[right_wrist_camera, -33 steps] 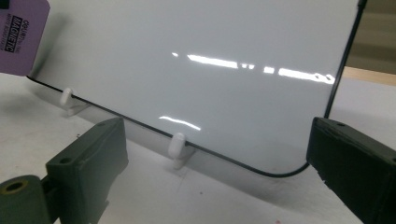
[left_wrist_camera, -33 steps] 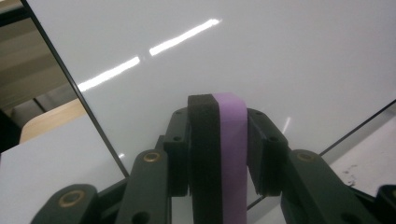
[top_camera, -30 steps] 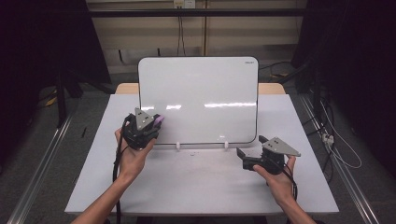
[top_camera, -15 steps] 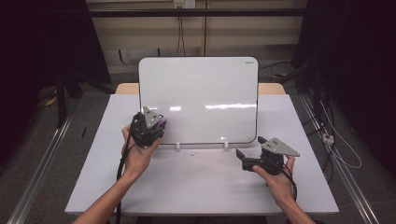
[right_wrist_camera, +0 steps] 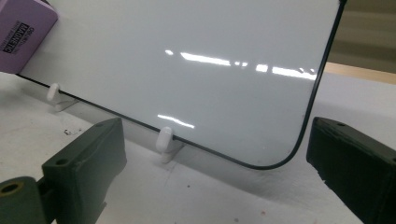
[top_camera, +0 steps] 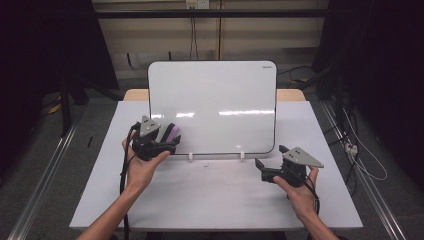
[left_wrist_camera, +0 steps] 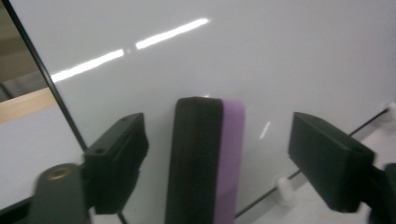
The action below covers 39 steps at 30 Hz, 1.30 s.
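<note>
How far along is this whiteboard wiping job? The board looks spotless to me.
The whiteboard shows no marks, only light reflections, so wiping looks mostly done or hardly needed. In hand: the purple eraser sits between the left gripper's jaws, which stand apart from its sides, close to the board's lower left part. The right gripper waits open, holding nothing, near the lower right corner. Probably left: setting the eraser down.
</note>
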Each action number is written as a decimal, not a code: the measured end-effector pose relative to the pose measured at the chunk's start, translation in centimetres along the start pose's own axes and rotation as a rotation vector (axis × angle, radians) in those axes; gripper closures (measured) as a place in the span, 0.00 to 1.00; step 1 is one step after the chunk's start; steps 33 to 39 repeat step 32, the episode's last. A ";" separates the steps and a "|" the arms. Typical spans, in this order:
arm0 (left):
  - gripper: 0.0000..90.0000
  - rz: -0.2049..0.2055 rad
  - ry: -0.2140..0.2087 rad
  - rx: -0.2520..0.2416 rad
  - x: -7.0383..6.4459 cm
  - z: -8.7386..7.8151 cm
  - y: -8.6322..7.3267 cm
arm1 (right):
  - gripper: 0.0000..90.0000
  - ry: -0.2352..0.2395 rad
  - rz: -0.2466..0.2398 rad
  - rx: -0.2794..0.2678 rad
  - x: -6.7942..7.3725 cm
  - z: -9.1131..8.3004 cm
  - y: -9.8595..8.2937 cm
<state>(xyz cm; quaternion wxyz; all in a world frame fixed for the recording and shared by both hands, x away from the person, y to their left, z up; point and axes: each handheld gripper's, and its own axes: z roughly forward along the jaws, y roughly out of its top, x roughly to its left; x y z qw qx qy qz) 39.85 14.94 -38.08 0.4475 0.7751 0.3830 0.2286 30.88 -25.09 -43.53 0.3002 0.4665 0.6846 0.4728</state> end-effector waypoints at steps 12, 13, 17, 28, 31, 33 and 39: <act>0.05 -0.023 -0.043 -0.026 -0.2 -3.1 -3.0 | 0.05 -0.006 0.020 0.008 -0.5 -1.0 -0.2; 0.05 -0.021 -0.053 -0.035 -0.2 -3.5 -3.3 | 0.05 -0.011 0.019 0.009 -0.6 -1.2 -0.4; 0.04 -0.020 -0.036 -0.041 -0.2 -4.7 -4.6 | 0.05 -0.023 0.023 0.013 -1.0 -1.7 -0.8; 0.05 -0.082 0.042 -0.082 0.3 -7.4 -8.0 | 0.06 -0.051 0.038 0.022 -1.6 -2.9 -2.1; 0.05 -0.100 0.043 -0.092 0.4 -7.6 -8.4 | 0.06 -0.047 0.041 0.004 -1.5 -2.8 -1.9; 0.05 -0.090 0.045 -0.084 0.4 -7.7 -8.5 | 0.06 -0.049 0.036 0.003 -1.5 -2.8 -1.9; 0.05 -0.090 0.045 -0.084 0.4 -7.7 -8.5 | 0.06 -0.049 0.036 0.003 -1.5 -2.8 -1.9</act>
